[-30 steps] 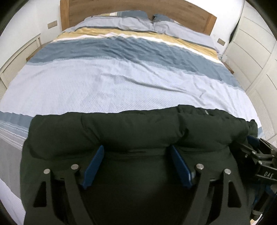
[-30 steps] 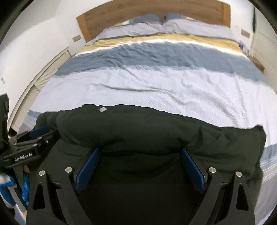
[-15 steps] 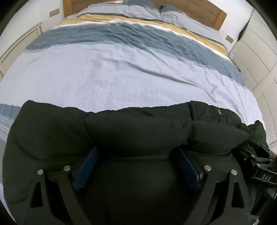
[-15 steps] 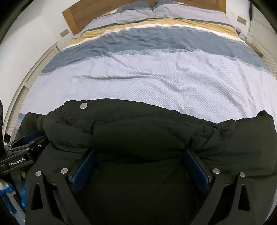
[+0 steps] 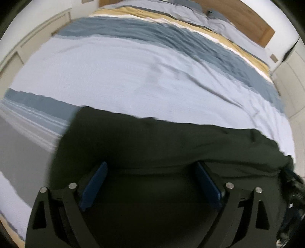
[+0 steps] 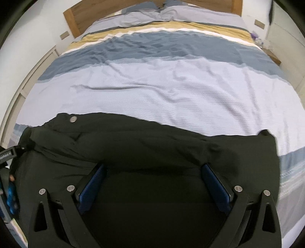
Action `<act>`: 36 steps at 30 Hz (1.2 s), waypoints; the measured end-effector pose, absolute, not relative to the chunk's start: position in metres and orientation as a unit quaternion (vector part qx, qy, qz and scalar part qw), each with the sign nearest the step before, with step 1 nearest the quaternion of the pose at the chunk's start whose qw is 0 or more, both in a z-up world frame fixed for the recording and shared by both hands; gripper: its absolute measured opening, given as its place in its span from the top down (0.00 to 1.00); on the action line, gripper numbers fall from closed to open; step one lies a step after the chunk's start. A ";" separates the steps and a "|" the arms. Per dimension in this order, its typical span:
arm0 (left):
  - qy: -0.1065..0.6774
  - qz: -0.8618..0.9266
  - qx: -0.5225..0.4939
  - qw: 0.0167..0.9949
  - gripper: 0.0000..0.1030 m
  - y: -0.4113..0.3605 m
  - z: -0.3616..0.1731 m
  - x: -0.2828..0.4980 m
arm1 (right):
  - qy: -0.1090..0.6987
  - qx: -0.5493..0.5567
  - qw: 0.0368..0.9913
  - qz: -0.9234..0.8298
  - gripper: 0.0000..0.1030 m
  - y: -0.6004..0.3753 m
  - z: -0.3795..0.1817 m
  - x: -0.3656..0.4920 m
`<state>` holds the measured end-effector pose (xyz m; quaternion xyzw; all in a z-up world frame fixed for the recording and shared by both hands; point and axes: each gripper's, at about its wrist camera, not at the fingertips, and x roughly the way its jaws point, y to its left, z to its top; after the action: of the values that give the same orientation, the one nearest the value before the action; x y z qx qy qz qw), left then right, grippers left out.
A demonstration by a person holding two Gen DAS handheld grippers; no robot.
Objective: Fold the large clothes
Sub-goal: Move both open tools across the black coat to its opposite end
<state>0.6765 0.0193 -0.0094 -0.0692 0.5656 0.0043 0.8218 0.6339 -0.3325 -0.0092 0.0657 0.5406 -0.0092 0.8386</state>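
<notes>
A large dark padded jacket (image 5: 162,145) lies in a thick roll across the near end of the bed and fills the lower half of both views (image 6: 152,145). A silver snap button (image 6: 73,119) shows on its far left edge. My left gripper (image 5: 151,169) stands wide open, its blue pads (image 5: 93,186) on either side of the bulky fabric. My right gripper (image 6: 153,169) is also wide open around the jacket, with blue pads (image 6: 215,188). The fingertips are buried under the fabric. Each gripper shows at the edge of the other's view.
The bed (image 6: 171,91) has a striped duvet in light blue, dark blue and mustard, with pillows (image 6: 171,13) and a wooden headboard (image 6: 76,21) at the far end. White cabinets (image 5: 291,80) flank the bed on both sides.
The left view has swung and tilted to the right and is motion-blurred. The jacket roll has shifted a little nearer. Both grippers stay wide open around it.
</notes>
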 end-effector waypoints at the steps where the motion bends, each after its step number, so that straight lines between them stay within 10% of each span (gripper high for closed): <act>1: 0.564 0.010 -0.069 0.823 0.09 0.026 -0.007 0.673 | 0.540 0.066 0.839 -0.014 0.05 -0.337 -0.006 0.630; 16: 0.488 -0.070 -0.078 0.866 0.09 0.020 0.033 0.585 | 0.493 0.069 0.867 -0.031 0.05 -0.308 0.060 0.534; 36: 0.466 -0.051 -0.023 0.883 0.09 -0.021 0.001 0.543 | 0.509 0.075 0.857 -0.032 0.04 -0.331 0.009 0.495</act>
<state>0.5429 -0.0208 0.0013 -0.0233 0.4663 -0.0512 0.8828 0.4949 -0.3305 0.0094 0.0754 0.5094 -0.0316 0.8566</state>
